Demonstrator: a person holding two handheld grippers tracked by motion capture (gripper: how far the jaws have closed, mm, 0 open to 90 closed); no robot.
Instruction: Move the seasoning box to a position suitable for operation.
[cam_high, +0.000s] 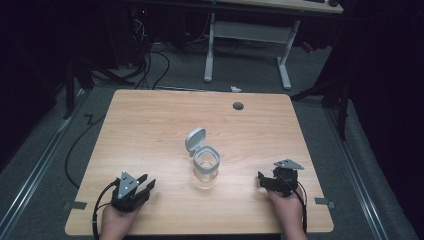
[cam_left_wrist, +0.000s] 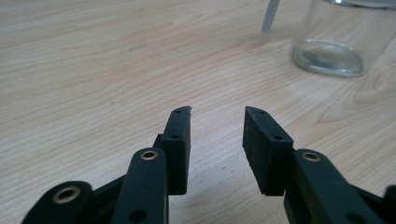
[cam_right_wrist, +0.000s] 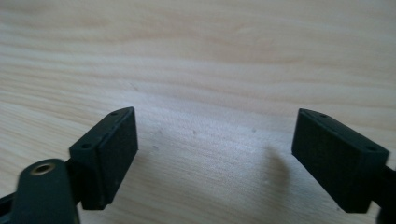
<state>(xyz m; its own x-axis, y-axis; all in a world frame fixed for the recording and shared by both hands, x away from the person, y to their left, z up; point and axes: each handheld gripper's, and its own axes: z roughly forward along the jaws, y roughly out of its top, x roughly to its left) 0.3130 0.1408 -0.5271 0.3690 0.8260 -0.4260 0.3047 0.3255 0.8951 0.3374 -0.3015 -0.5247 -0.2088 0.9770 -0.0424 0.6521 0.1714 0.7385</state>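
No readable text, label, brand or number anywhere. The clear glass jar with its grey flip lid (cam_high: 205, 167) bears no print that can be made out, & the light wooden surface (cam_high: 150, 135) is plain grain, no markings. The black jaws in both gripper views carry only brass rivets & small holes, no lettering.

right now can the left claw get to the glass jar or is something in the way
Probably yes: the left claw rests open near the table's front edge, and bare wood lies between it and the glass jar. The jar's open lid hangs off its far side.
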